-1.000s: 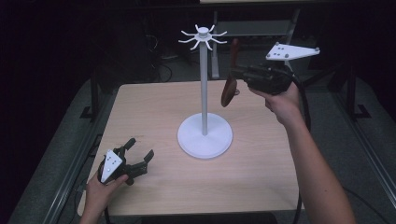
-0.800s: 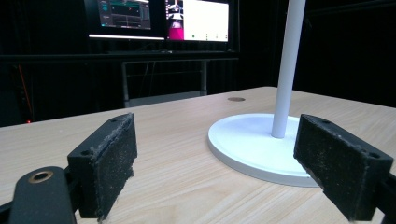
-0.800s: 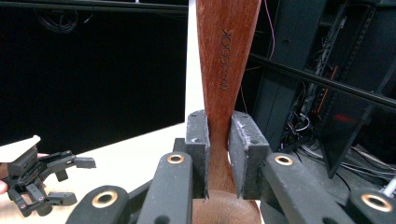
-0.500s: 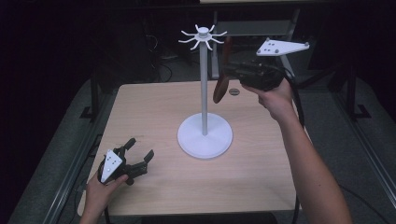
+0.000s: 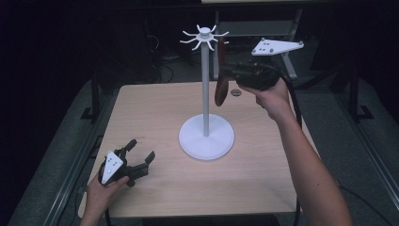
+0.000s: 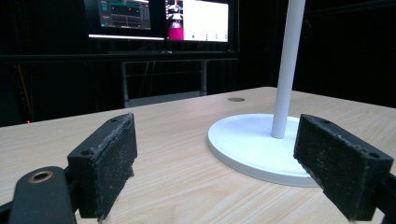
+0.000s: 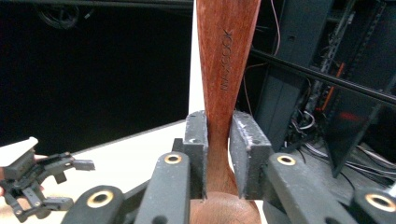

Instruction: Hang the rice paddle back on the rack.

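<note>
Holding the wooden spoon (image 7: 223, 93) clamped in your right gripper (image 7: 217, 154) beside the white stand (image 5: 205, 136) pole, above the table's (image 5: 155, 108) far edge, you risk it slipping before hooking, while your left gripper (image 5: 134, 162) rests gaping, empty, near the front-left corner

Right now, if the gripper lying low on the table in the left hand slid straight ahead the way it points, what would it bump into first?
Most likely the white stand's round base. In the left gripper view it lies just ahead, between the open jaws of the left gripper, slightly toward the right-hand jaw, with bare table before it. Depth is hard to judge, so the pole could follow.
</note>
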`<state>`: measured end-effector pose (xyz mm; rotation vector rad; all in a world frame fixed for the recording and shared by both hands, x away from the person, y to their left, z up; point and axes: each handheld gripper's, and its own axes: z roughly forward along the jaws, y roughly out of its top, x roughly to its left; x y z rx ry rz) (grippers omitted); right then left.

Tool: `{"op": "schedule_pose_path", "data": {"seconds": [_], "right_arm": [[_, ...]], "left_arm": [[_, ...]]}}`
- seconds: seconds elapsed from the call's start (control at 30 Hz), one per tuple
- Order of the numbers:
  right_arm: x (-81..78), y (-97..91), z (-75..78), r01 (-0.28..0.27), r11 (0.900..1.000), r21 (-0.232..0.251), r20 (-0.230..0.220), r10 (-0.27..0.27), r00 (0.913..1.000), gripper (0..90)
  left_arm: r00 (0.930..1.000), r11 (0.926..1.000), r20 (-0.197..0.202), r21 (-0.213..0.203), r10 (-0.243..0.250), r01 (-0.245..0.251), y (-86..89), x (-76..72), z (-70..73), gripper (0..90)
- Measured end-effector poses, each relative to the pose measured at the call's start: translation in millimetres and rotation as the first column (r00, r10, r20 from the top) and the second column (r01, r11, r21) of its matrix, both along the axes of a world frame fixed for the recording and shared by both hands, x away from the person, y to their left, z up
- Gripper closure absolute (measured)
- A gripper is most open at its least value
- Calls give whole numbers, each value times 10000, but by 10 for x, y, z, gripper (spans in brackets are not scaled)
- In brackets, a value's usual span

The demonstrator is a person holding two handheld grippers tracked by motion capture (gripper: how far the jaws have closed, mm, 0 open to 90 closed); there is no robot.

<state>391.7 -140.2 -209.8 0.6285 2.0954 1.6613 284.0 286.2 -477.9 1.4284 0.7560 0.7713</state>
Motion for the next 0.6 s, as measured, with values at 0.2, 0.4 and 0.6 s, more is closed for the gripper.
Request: {"op": "schedule_pose_path", "data": {"seconds": [0.2, 0.4, 0.6], "right_arm": [[-28, -35, -21, -12, 10000, -29, -211, 11, 9998, 668], [-21, -88, -74, 161, 9999, -12, -445, -161, 9989, 586], [3, -196, -115, 330, 9995, 21, -633, -328, 9975, 534]], "left_arm": [[10000, 10000, -17, 7, 27, -27, -1, 1, 0, 129], [10000, 10000, -38, 4, 49, -49, 0, 3, 1, 129], [9999, 9999, -39, -75, 119, -119, 3, 3, 0, 129]]}}
